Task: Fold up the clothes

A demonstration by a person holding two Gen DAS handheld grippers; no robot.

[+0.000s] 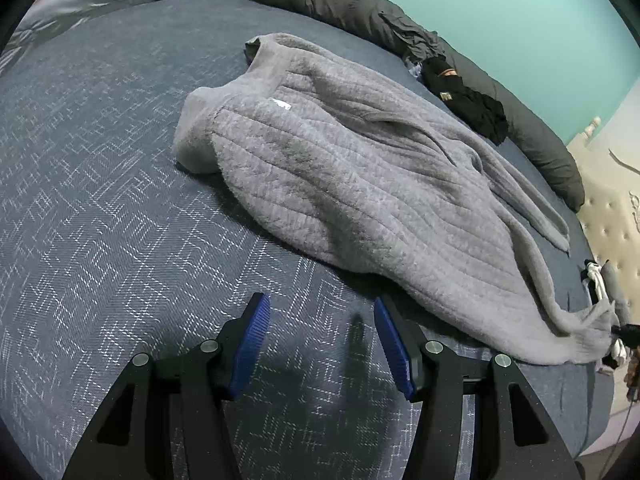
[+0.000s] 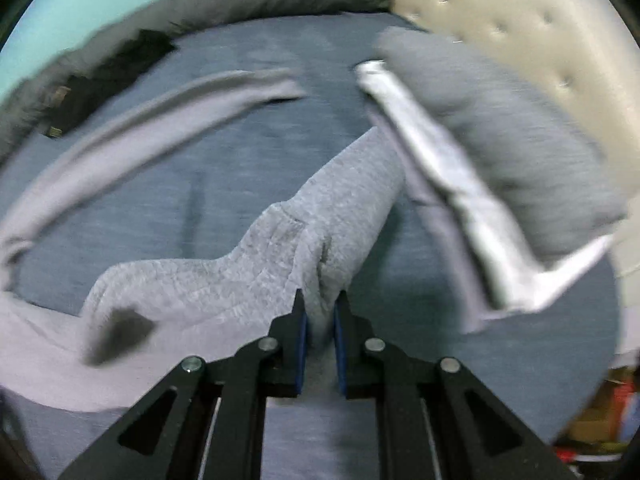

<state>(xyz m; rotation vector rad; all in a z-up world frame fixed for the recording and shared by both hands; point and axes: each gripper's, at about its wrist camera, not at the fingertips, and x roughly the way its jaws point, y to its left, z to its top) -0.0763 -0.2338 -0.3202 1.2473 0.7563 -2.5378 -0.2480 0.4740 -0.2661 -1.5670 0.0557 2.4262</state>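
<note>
Grey fleece garment (image 1: 352, 176) sprawled across the blue patterned bedspread (image 1: 100, 208), collar end up toward 11 o'clock in the left wrist view, hem trailing off toward 4 o'clock. Left gripper (image 1: 322, 340) hanging over bare bedspread at 6 o'clock, blue pads spread wide, nothing between them, hem edge just beside the right-hand pad; looks parked there to wait for a corner. Right gripper (image 2: 320, 320) pinched narrow on a fold of the same fleece (image 2: 288, 248), cloth rising out from between the fingers toward 1 o'clock and draping down to 8 o'clock, so probably gripping an edge or sleeve to drag it flat. Heavy blur across the right wrist view, suggesting a quick swing. One loose sleeve or strip (image 2: 132, 124) arcing from 9 to 12 o'clock, not yet laid straight. Grey pillow (image 2: 500, 132) with a pale cloth (image 2: 440, 184) draped against it at 2 o'clock, close to the tufted headboard (image 2: 540, 32). Dark rolled duvet (image 1: 360, 4) and small black clothes (image 1: 468, 100) along the far edge at 1 o'clock, clear of the work. Judging by the lie, still in the spreading-out stage, no fold made; thick pile likely to bunch unless both corners get pulled taut together.
</note>
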